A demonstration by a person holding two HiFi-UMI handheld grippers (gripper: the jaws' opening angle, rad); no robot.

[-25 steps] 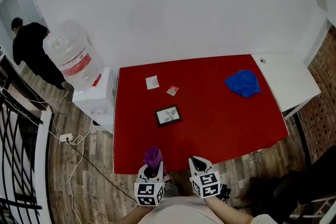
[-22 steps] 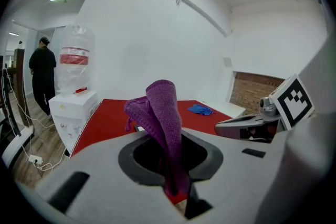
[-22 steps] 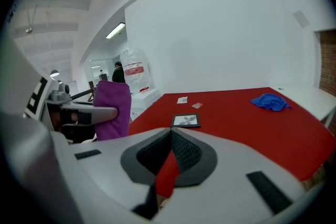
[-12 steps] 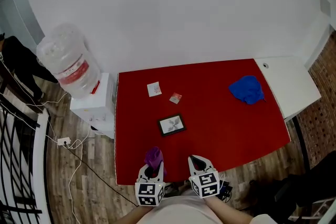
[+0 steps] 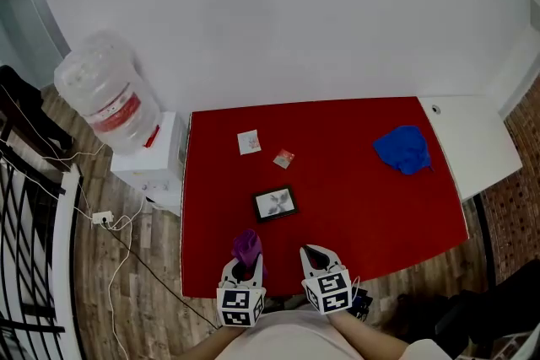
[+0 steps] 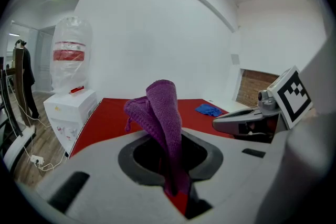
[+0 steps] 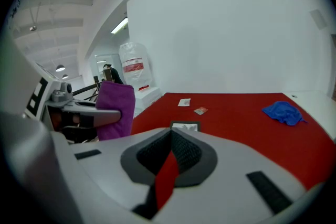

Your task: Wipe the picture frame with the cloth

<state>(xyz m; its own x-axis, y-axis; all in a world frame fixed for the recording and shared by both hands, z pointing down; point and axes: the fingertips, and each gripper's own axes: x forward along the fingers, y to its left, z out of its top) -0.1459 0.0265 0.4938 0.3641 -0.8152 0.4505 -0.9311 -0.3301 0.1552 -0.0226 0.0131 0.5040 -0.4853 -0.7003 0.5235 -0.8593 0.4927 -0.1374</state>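
Note:
The small dark picture frame lies flat on the red table, left of centre, and also shows in the right gripper view. My left gripper hovers at the table's near edge, shut on a purple cloth that stands up out of its jaws. My right gripper is beside it to the right, shut, with nothing in it. Both grippers are well short of the frame.
A blue cloth lies at the table's far right. Two small cards lie beyond the frame. A water dispenser stands left of the table, a white side table to its right. Cables trail on the floor at the left.
The person in black at the far left has gone out of view. The head view has shifted slightly. Both grippers stay at the near edge, the left still holding the purple cloth.

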